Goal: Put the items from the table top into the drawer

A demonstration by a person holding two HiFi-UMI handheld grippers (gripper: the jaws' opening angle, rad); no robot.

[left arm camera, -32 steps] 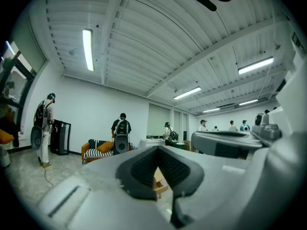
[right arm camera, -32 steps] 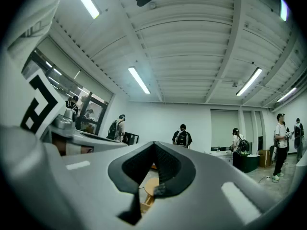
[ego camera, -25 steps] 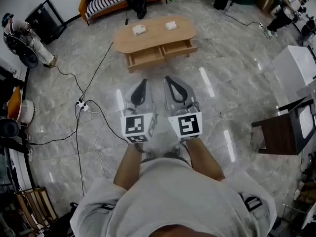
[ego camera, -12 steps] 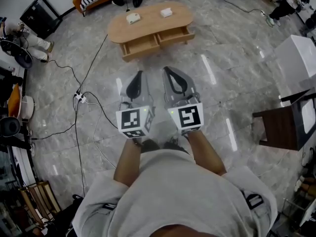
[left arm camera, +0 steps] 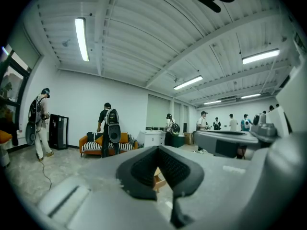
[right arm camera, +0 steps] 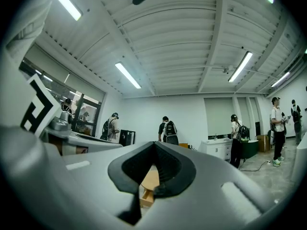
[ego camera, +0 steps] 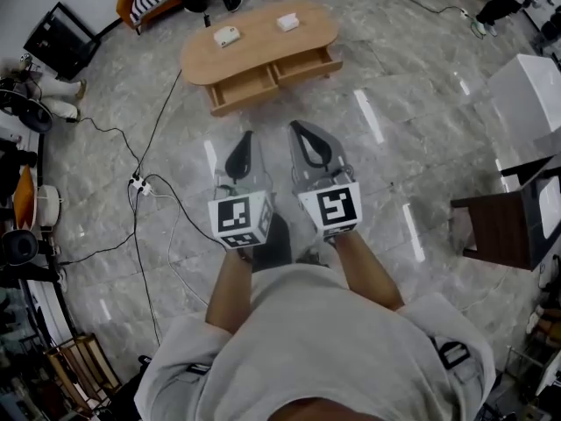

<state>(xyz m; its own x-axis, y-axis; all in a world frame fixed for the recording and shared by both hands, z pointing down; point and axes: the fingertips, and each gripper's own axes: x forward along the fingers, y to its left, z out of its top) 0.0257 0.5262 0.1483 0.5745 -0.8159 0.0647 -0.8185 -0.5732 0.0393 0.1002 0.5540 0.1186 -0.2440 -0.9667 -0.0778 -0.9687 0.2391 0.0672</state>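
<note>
In the head view, the person holds both grippers level and side by side above the marble floor. The left gripper (ego camera: pixel 245 143) and the right gripper (ego camera: pixel 301 134) both have their jaws closed, tips together, with nothing held between them. The wooden table (ego camera: pixel 254 46) stands well ahead of both grippers, far from the tips. On its top lie two white items, one (ego camera: pixel 226 35) ahead of the left gripper and the other (ego camera: pixel 287 22) ahead of the right gripper. Below the top, the left drawer (ego camera: pixel 241 92) and the right drawer (ego camera: pixel 307 62) are both pulled out toward the grippers. A power strip (ego camera: pixel 140 184) with cables lies on the floor to the left of the left gripper.

In the left gripper view, the left gripper (left arm camera: pixel 157 148) shows its dark pads meeting at the tip, and they grip nothing. A small part of the table (left arm camera: pixel 157 180) shows through the loop that the pads make, far in front. An orange sofa (left arm camera: pixel 91 145) stands further away, ahead to the left.

In the right gripper view, the right gripper (right arm camera: pixel 153 143) is shut too and empty. Through its loop show the table (right arm camera: pixel 149 178) and one open drawer (right arm camera: pixel 146 198), far ahead.
</note>
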